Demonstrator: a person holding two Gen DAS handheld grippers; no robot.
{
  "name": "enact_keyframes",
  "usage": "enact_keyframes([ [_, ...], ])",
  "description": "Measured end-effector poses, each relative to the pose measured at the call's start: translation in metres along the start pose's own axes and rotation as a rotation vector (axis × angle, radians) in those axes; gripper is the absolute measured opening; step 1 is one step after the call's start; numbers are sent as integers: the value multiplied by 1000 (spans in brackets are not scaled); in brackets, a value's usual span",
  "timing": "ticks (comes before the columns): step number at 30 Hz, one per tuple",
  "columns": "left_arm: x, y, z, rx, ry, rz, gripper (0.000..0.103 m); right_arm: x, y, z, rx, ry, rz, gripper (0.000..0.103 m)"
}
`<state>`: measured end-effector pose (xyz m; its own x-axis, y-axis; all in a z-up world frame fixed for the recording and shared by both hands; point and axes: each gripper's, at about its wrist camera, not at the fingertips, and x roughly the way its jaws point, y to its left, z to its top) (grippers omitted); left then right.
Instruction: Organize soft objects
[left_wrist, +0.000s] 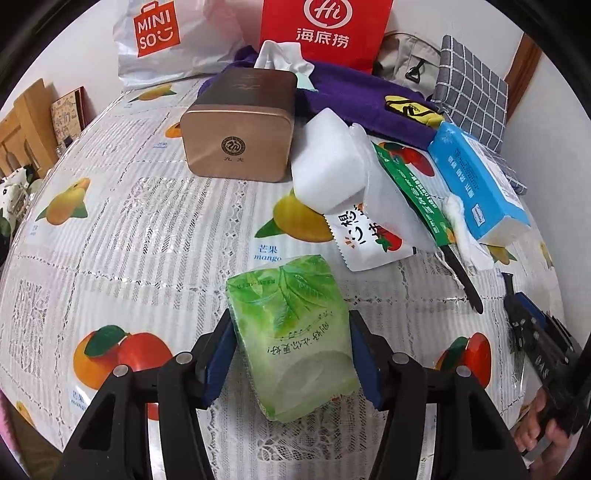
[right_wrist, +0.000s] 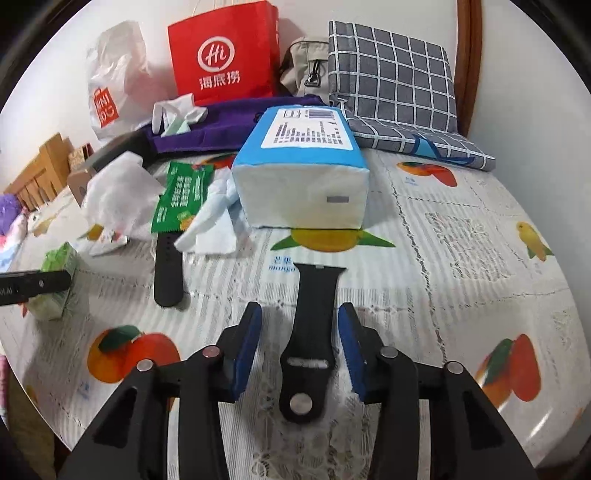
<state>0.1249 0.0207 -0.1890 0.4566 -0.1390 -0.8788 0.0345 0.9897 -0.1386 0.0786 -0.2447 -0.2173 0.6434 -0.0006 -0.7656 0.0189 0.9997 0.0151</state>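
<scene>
The left tool (left_wrist: 291, 354) is clamped on the green tissue pack (left_wrist: 291, 332), holding it at the near part of the tabletop (left_wrist: 129, 229). The right tool (right_wrist: 300, 347) straddles the black watch strap (right_wrist: 310, 332), which lies flat, its long axis running straight away between the fingers; the pads stand clear of its edges, nothing gripped. The right hand is nearer it.

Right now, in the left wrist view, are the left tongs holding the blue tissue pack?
No, the left tongs clamp the green tissue pack.
</scene>
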Motion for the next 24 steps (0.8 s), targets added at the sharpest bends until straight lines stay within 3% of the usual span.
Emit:
enact_keyframes([
  [7, -7, 11, 5, -10, -13, -20, 53, -4, -6, 9, 46, 49, 36, 21],
  [24, -44, 30, 29, -11, -84, -37, 53, -48, 14, 45, 37, -29, 80, 20],
])
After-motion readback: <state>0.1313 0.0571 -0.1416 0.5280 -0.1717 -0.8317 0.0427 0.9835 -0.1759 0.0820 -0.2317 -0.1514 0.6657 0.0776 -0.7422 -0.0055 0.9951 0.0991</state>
